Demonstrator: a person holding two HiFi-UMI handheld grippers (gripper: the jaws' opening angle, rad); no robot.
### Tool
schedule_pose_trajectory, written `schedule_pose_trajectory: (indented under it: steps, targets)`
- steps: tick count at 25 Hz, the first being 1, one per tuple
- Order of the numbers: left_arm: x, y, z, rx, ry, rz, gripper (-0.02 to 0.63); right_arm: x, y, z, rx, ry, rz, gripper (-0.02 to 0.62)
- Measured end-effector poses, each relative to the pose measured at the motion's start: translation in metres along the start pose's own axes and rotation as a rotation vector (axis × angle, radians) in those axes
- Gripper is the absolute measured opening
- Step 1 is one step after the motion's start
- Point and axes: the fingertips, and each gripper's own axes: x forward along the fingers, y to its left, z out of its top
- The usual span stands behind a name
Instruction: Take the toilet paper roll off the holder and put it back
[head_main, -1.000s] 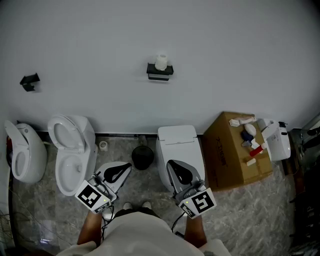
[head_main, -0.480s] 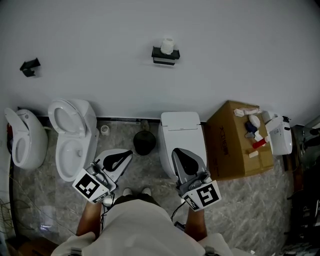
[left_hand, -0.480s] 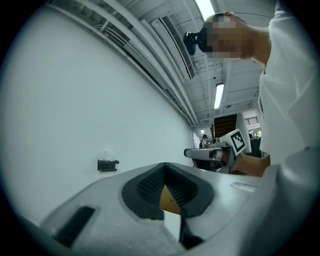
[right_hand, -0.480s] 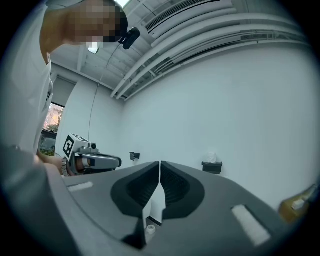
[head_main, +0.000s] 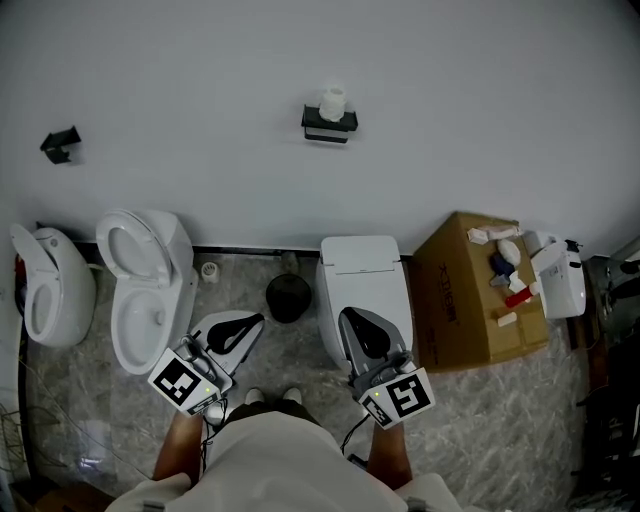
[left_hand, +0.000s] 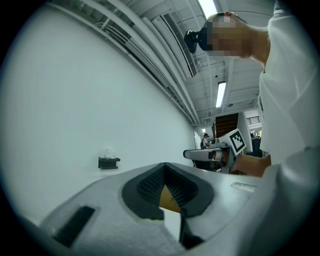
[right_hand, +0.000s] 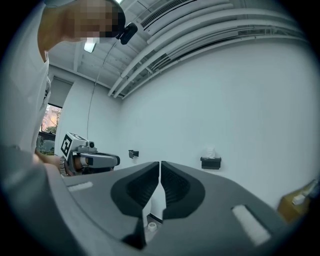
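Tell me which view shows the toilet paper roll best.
The head view: the toilet paper roll stands clear atop its black holder on the wall, near centre. The left gripper view and the right gripper view show it only small and faint, off to one side.

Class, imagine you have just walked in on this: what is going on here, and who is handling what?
A person stands facing a white wall, holding a gripper in each hand, low and close to the body. The left gripper and right gripper are both shut and empty. The toilet paper roll sits on its black holder on the wall, well beyond either gripper, untouched.
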Motion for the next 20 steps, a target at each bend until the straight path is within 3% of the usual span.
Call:
schedule_pose_trajectory:
  steps: [20]
  targets:
    - [0.07,0.018,-0.007,0.002,-0.004,0.062,0.003,0.006,-0.076,-0.011,0.031,0.004,0.003,0.014]
